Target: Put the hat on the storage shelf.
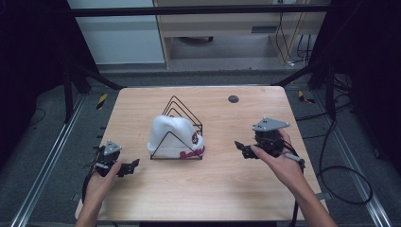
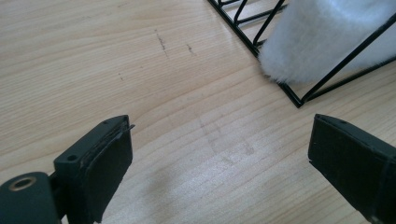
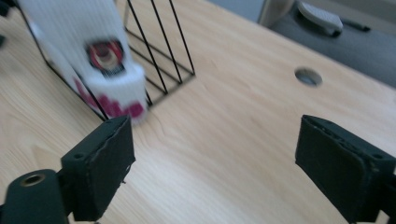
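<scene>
Table: a light wooden tabletop (image 1: pixel 198 189) with visible grain; a small round dark hole (image 1: pixel 233 99) sits near its far edge, right of centre; the same hole shows in the right gripper view (image 3: pixel 308 76)

Rack: a black wire rack of triangular frames (image 1: pixel 182 111) stands at the middle of the table; its frames run from near to far; in the left gripper view its corner (image 2: pixel 299 100) rests on the wood at upper right

Hat: a white knitted beanie with red lettering on its folded cuff and a round red badge (image 1: pixel 175 137) sits in the rack, behind the nearest triangular frame; its crown points up, its cuff lies low at the near right; the left gripper view shows its fuzzy white edge (image 2: pixel 317 42) poking through the wires; the right gripper view shows the badge and lettering (image 3: pixel 105 65), blurred

Left gripper: the left gripper (image 1: pixel 135 165) is at the near left, well apart from the rack, pointing right towards it; its black jaws stand wide apart with bare wood between them (image 2: pixel 219 158); it has hold of nothing

Right gripper: the right gripper (image 1: pixel 239 146) is on the right side, near the hat's cuff but not touching it, pointing left; its jaws are spread wide over bare table (image 3: pixel 215 163); nothing is between them
</scene>
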Action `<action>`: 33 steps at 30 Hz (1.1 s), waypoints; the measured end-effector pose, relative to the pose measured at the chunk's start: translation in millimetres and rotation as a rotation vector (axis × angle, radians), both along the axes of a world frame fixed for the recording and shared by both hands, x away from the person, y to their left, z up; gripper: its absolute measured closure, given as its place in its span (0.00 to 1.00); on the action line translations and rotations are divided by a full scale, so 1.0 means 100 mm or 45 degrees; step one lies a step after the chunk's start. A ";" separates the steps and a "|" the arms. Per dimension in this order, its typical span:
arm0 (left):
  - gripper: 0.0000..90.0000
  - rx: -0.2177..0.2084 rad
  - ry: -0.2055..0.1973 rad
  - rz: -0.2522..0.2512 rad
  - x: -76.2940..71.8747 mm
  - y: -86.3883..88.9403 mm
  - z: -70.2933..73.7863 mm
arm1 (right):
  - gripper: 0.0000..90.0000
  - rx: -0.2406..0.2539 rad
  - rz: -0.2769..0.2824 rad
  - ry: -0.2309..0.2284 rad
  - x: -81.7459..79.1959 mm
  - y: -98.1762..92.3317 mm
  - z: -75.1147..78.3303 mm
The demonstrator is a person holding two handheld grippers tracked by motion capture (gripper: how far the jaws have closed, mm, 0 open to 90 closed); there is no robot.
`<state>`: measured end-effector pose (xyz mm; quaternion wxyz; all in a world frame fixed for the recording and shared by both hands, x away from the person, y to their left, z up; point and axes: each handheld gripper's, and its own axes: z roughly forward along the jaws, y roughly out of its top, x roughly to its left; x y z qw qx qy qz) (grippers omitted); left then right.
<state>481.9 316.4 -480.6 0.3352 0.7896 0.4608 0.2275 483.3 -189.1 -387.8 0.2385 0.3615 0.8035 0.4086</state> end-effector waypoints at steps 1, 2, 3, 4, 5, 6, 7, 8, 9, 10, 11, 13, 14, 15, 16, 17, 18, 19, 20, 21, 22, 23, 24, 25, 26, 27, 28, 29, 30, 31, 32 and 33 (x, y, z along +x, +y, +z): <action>0.07 0.006 0.002 -0.005 0.00 -0.01 -0.01 | 0.16 0.028 -0.032 0.031 -0.03 -0.10 -0.15; 0.07 0.007 0.004 -0.006 -0.01 -0.02 -0.02 | 0.16 0.028 -0.032 0.031 -0.03 -0.10 -0.15; 0.07 0.018 0.009 -0.010 -0.01 -0.03 -0.03 | 0.16 0.041 -0.041 0.043 -0.05 -0.12 -0.21; 0.07 0.023 0.008 -0.010 -0.01 -0.04 -0.05 | 0.16 0.047 -0.046 0.061 -0.07 -0.15 -0.28; 0.07 0.029 0.013 -0.018 -0.02 -0.05 -0.06 | 0.16 0.036 -0.053 0.073 -0.09 -0.17 -0.35; 0.07 0.032 0.011 -0.019 -0.02 -0.06 -0.06 | 0.16 0.032 -0.063 0.091 -0.11 -0.19 -0.45; 0.06 0.031 0.013 -0.022 -0.02 -0.06 -0.07 | 0.16 0.035 -0.067 0.110 -0.12 -0.21 -0.50; 0.06 0.035 0.016 -0.022 -0.02 -0.07 -0.08 | 0.16 0.021 -0.078 0.149 -0.15 -0.23 -0.65; 0.06 0.035 0.016 -0.022 -0.02 -0.07 -0.08 | 0.16 0.021 -0.078 0.149 -0.15 -0.23 -0.65; 0.06 0.034 0.013 -0.022 -0.03 -0.08 -0.09 | 0.16 0.014 -0.074 0.154 -0.16 -0.24 -0.70; 0.06 0.042 0.013 -0.024 -0.03 -0.08 -0.10 | 0.16 0.015 -0.084 0.186 -0.17 -0.27 -0.81; 0.06 0.048 0.013 -0.023 -0.02 -0.07 -0.10 | 0.16 0.013 -0.085 0.190 -0.17 -0.28 -0.84; 0.06 0.049 0.016 -0.014 -0.02 -0.07 -0.11 | 0.16 0.013 -0.100 0.204 -0.16 -0.30 -0.90; 0.06 0.049 0.016 -0.014 -0.02 -0.07 -0.11 | 0.16 0.013 -0.100 0.204 -0.16 -0.30 -0.90; 0.06 0.053 0.015 -0.013 -0.02 -0.06 -0.12 | 0.16 0.014 -0.120 0.214 -0.15 -0.32 -0.95; 0.06 0.056 0.019 -0.009 -0.02 -0.05 -0.12 | 0.16 0.014 -0.120 0.214 -0.15 -0.32 -0.95; 0.06 0.050 0.018 -0.005 -0.02 -0.05 -0.13 | 0.16 0.020 -0.129 0.222 -0.14 -0.33 -0.97; 0.06 0.049 0.018 -0.005 -0.02 -0.04 -0.14 | 0.16 0.016 -0.140 0.221 -0.14 -0.34 -0.99; 0.06 0.049 0.020 -0.003 -0.01 -0.04 -0.16 | 0.16 0.018 -0.145 0.224 -0.13 -0.35 -1.01; 0.06 0.051 0.025 0.001 -0.01 -0.04 -0.17 | 0.16 0.025 -0.161 0.226 -0.12 -0.36 -1.03; 0.06 0.047 0.027 0.005 -0.01 -0.04 -0.18 | 0.16 0.022 -0.181 0.233 -0.11 -0.38 -1.06; 0.06 0.047 0.030 0.003 -0.01 -0.04 -0.20 | 0.16 0.022 -0.181 0.233 -0.11 -0.38 -1.06; 0.06 0.048 0.033 0.003 0.00 -0.04 -0.21 | 0.15 0.020 -0.191 0.236 -0.10 -0.39 -1.08; 0.06 0.045 0.035 0.002 0.00 -0.04 -0.23 | 0.15 0.018 -0.204 0.247 -0.10 -0.39 -1.09; 0.06 0.039 0.034 0.002 0.01 -0.05 -0.24 | 0.15 0.022 -0.213 0.253 -0.09 -0.39 -1.11; 0.05 0.024 0.033 0.001 0.01 -0.05 -0.25 | 0.15 0.017 -0.239 0.252 -0.09 -0.39 -1.14; 0.05 0.015 0.032 0.001 0.01 -0.05 -0.26 | 0.15 0.009 -0.253 0.246 -0.09 -0.38 -1.16; 0.05 0.007 0.030 0.003 0.02 -0.05 -0.26 | 0.15 0.004 -0.257 0.243 -0.08 -0.38 -1.18; 0.04 0.000 0.032 0.007 0.02 -0.05 -0.27 | 0.14 0.008 -0.274 0.250 -0.08 -0.38 -1.20; 0.04 0.000 0.037 0.010 0.03 -0.04 -0.27 | 0.14 0.004 -0.287 0.235 -0.08 -0.37 -1.22; 0.04 -0.002 0.035 0.015 0.04 -0.04 -0.27 | 0.14 -0.008 -0.301 0.211 -0.09 -0.35 -1.24; 0.04 -0.006 0.035 0.019 0.04 -0.04 -0.27 | 0.14 -0.004 -0.309 0.212 -0.09 -0.34 -1.24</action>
